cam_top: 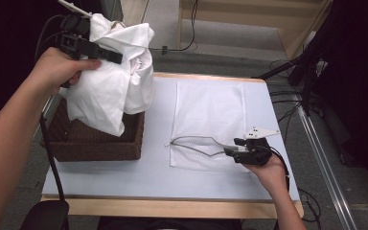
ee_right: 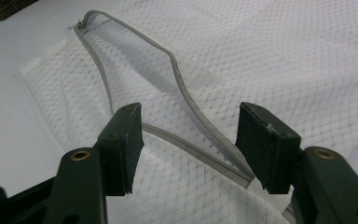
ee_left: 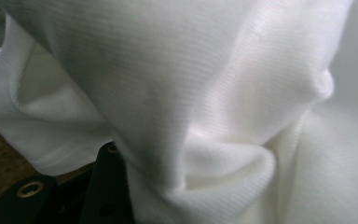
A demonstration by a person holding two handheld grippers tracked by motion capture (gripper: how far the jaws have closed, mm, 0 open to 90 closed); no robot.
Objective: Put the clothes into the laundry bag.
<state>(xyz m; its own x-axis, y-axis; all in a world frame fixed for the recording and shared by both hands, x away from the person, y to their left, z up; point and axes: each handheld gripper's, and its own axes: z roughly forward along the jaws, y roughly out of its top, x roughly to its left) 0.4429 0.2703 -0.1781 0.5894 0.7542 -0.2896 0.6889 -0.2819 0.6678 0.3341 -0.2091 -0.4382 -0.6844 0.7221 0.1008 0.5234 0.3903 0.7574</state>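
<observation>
Left gripper [cam_top: 106, 55] raised above the brown wicker basket [cam_top: 96, 141] at the desk's [cam_top: 124, 177] left edge, fingers clamped on a bunched white garment [cam_top: 110, 86] that hangs down with its lowest fold over the basket's opening. Right gripper [cam_top: 230, 151] low on the desk near the front right, fingers apart at the grey zipper edge of a white mesh laundry bag [cam_top: 208, 112] lying flat on the pale desk top, its mouth gaping slightly toward the basket. Forearms entering from the bottom, cable trailing from the left gripper down past the basket.
</observation>
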